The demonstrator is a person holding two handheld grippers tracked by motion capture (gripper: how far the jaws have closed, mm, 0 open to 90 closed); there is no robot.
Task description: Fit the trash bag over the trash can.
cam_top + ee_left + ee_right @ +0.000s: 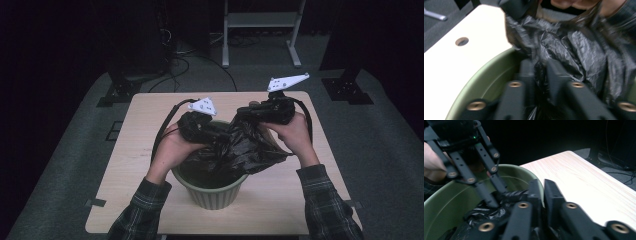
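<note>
Dim surroundings, glare, motion blur

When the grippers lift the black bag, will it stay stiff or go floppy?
Likely floppy: the bag is thin, crinkled film that drapes over the bin rim. Probably light, since it bunches between the left gripper and right gripper. It may slip.

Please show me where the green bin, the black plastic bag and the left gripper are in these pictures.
green bin [215,194]: high view, on its ribbed outer wall.
black plastic bag [584,53]: left gripper view, on its crumpled middle.
left gripper [492,195]: right gripper view, between its fingertips, at the bag.
</note>
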